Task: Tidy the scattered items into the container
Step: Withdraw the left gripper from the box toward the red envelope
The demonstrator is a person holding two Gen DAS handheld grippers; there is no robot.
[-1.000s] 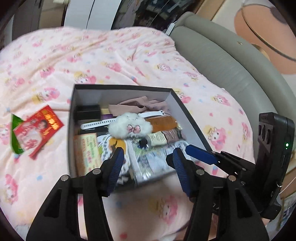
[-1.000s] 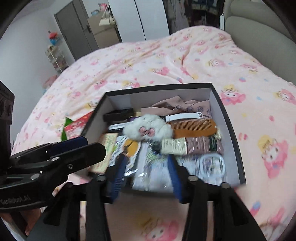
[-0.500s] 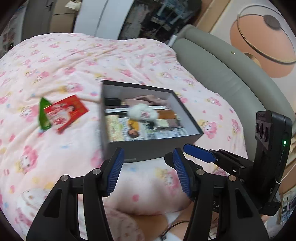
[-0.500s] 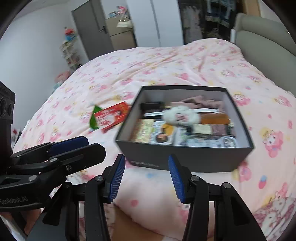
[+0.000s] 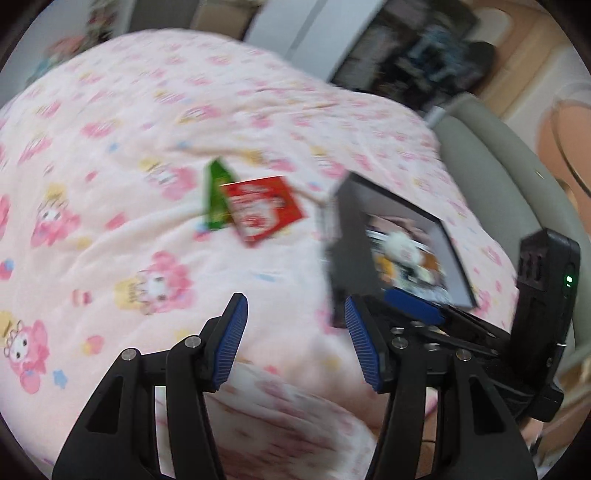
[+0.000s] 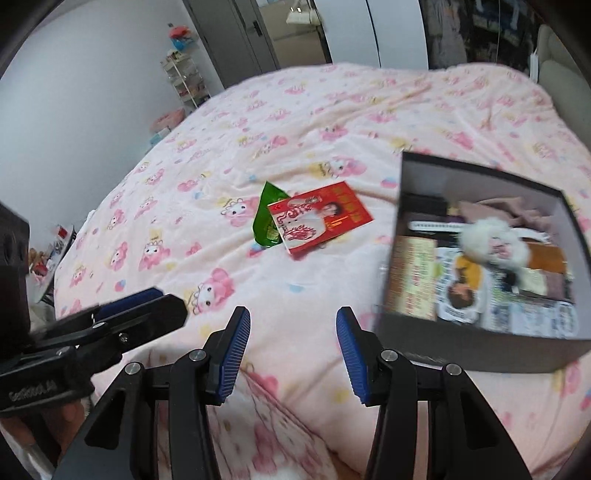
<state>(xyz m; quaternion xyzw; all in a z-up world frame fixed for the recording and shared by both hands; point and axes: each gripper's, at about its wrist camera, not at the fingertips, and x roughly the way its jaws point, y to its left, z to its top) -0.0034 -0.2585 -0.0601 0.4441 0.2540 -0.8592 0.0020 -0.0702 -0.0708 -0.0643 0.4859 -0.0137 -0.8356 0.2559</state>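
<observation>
A red packet (image 6: 318,217) (image 5: 263,209) lies on the pink bedspread with a green packet (image 6: 267,217) (image 5: 215,195) tucked partly under its left side. To the right stands the dark box (image 6: 480,350) (image 5: 345,258), filled with a white plush, a comb, booklets and other small items. My right gripper (image 6: 291,350) is open and holds nothing, low over the bedspread in front of the packets. My left gripper (image 5: 293,339) is open too, with nothing between its fingers; it also shows at the left edge of the right wrist view (image 6: 122,310).
The bed's grey padded headboard (image 5: 491,173) runs along the right side. Wardrobe doors (image 6: 399,29) and a shelf rack (image 6: 184,81) stand beyond the far edge of the bed. A person's pink-patterned sleeve (image 6: 280,424) lies under the grippers.
Both grippers have swung left, away from the box. The box has slid to the right of both views and the red and green packets now sit near the centre.
</observation>
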